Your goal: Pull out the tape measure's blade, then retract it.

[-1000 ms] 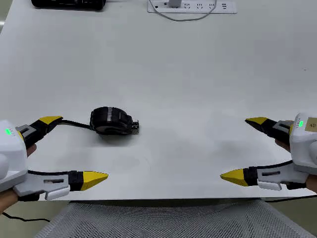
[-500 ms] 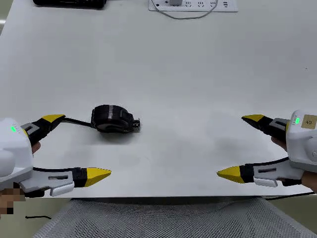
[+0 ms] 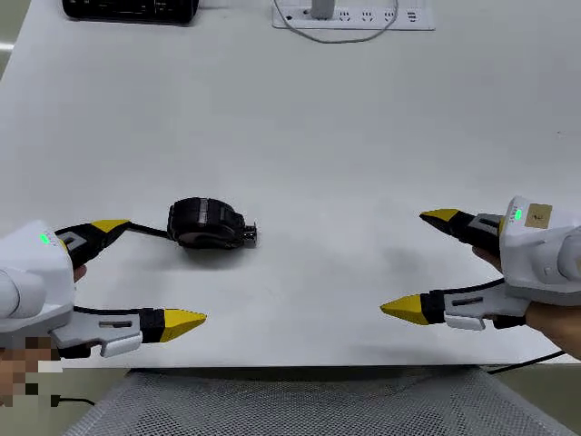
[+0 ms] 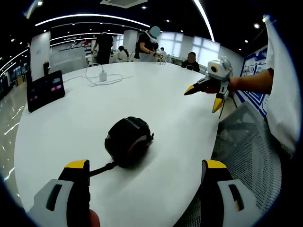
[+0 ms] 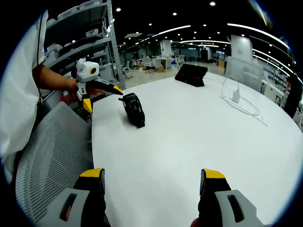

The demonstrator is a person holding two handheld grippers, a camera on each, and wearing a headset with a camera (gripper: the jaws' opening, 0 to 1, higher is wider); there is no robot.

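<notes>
Surface (image 3: 345, 136): white, wide; front edge runs just under both tongs in head view.
Tape measure (image 3: 207, 223): black case, lying on surface at lt of centre, near front edge. Nothing grips it.
Blade: wound into case, just the end hook (image 3: 248, 234) showing at case's rt end, pointing toward rt tongs.
Strap (image 3: 147, 230): thin, black, runs from case's lt end along surface to far jaw tip of lt tongs; can't tell if touching.
Lt tongs (image 3: 154, 272): jaws wide apart, holding nothing, yellow tips aimed rt. Sit at lt front of surface, near the case; in lt gripper view the case lies just ahead, between the two jaws.
Rt tongs (image 3: 408, 262): jaws wide apart, holding nothing, yellow tips aimed lt. At rt front of surface, well apart from tape measure, bare surface between.
Facing: the two tongs point at each other across the surface.
Power strip (image 3: 354, 14): white, at far edge, w/ white plug and cable looping toward centre.
Black device (image 3: 127, 9): at far lt edge, well apart from the case.
Chair (image 3: 300, 404): grey mesh, below front edge of surface.
</notes>
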